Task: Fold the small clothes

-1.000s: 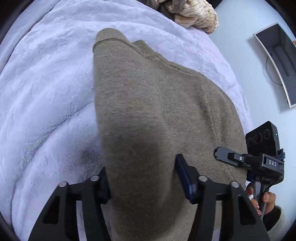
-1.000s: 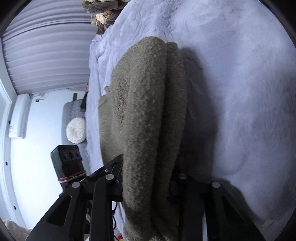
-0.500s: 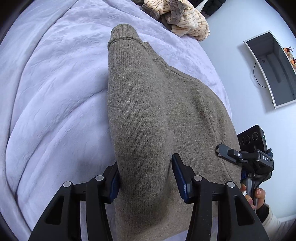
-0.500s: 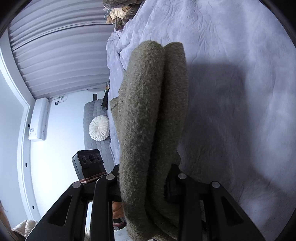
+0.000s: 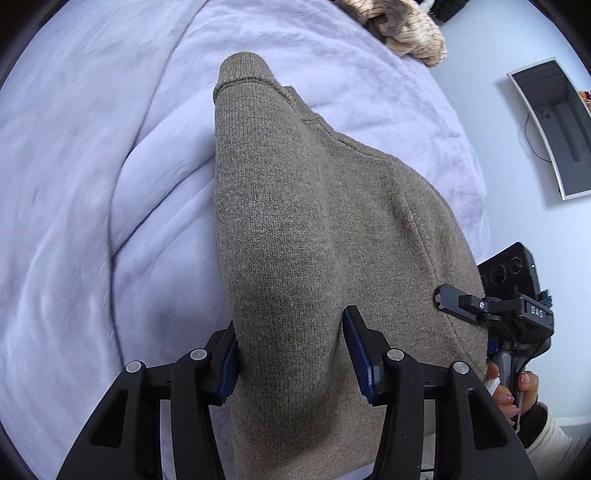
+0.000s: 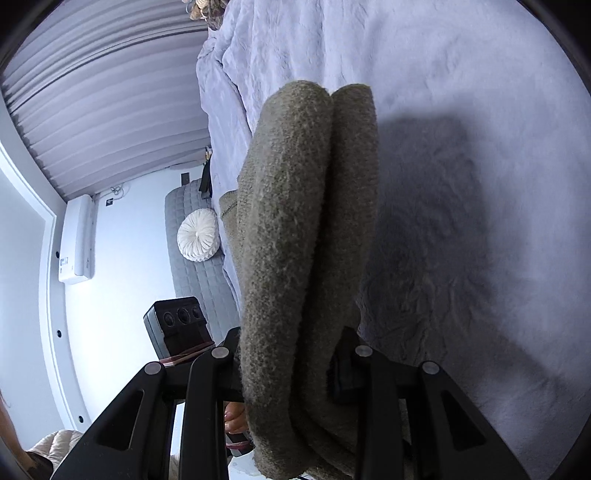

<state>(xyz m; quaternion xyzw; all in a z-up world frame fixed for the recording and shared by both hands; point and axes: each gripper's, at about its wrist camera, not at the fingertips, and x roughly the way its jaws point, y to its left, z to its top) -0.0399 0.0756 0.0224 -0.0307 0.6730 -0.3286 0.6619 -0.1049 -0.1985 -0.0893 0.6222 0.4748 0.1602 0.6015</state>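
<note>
Left gripper (image 5: 290, 354): blue pads are clamping a thick bunched fold of the brown knit sweater (image 5: 314, 221). Right gripper (image 6: 291, 363): jaws are clenched on a doubled roll of the same sweater (image 6: 306, 221), two layers side by side between the fingers.

Change over the last second: both grippers are travelling across the lavender blanket (image 5: 92, 184) with the sweater held between them. In the left wrist view more blanket is now showing beyond the cuffed end, and the striped garment pile (image 5: 406, 33) is sliding toward the top edge. In the right wrist view the shadow on the blanket (image 6: 480, 110) is growing wider and darker. Grip width is staying the same on both sides.

Reading: the sweater is hanging lifted, stretched between the two grippers above the bed, not yet laid down. Judged mid-carry, likely bringing one half over for the next fold; placement and smoothing are remaining.
</note>
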